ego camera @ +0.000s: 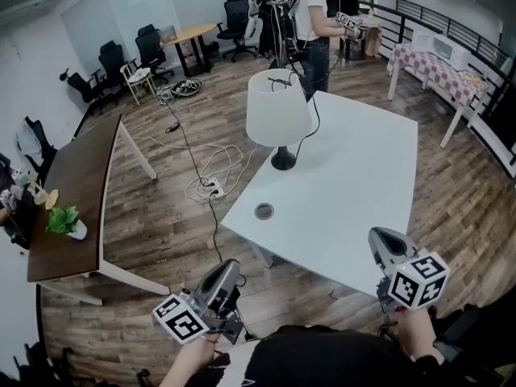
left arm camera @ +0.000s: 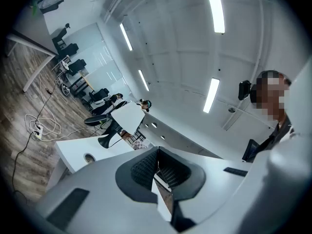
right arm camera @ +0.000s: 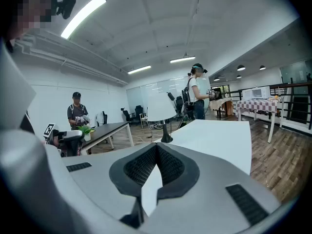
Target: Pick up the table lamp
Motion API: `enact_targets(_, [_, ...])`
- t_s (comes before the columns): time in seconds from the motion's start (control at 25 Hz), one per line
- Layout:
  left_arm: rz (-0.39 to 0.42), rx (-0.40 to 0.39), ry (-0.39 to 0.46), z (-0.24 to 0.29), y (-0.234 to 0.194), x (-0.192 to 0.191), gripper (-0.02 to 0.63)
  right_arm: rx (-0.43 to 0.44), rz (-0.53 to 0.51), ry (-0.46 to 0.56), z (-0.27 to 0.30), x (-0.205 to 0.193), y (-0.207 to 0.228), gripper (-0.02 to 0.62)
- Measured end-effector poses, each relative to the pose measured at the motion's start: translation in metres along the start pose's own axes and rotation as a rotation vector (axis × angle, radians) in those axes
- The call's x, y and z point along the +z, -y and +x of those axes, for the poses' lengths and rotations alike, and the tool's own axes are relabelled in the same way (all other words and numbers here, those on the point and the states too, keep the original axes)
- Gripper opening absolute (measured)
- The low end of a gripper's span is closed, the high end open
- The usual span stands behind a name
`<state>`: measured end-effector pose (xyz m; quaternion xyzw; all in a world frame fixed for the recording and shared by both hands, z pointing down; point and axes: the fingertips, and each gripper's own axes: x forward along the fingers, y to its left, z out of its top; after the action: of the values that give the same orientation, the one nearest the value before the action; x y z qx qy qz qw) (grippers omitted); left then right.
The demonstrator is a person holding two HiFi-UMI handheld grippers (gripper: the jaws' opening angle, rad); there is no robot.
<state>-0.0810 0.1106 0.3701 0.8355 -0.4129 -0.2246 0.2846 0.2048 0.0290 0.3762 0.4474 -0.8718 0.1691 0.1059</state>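
Note:
The table lamp (ego camera: 278, 113) has a white shade and a black foot; it stands upright at the far left part of the white table (ego camera: 355, 192), its black cord trailing off the back. The lamp (left arm camera: 122, 123) looks small and tilted in the left gripper view, and the lamp (right arm camera: 162, 112) stands far ahead in the right gripper view. My left gripper (ego camera: 230, 271) is shut and empty, held off the table's near left corner. My right gripper (ego camera: 380, 240) is shut and empty over the table's near right edge. Both are far from the lamp.
A round cable hole (ego camera: 264, 211) lies in the table near its left edge. A dark wooden desk (ego camera: 68, 204) with a small plant (ego camera: 66, 222) stands at left. Cables and a power strip (ego camera: 211, 188) lie on the floor. A person (ego camera: 310, 22) stands behind the table.

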Motion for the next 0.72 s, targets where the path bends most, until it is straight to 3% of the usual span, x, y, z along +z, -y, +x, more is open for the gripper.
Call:
enact_targets(0.44, [-0.006,0.001,0.005,-0.017,-0.003,0.002,0.015,-0.004,0.002,-0.003,-0.001,-0.003,-0.011,0.015])
enact_targets(0.72, [0.036,0.004,0.019,-0.031,-0.007,0.025,0.015,-0.012,0.021,0.041,0.01,0.005,-0.019,0.015])
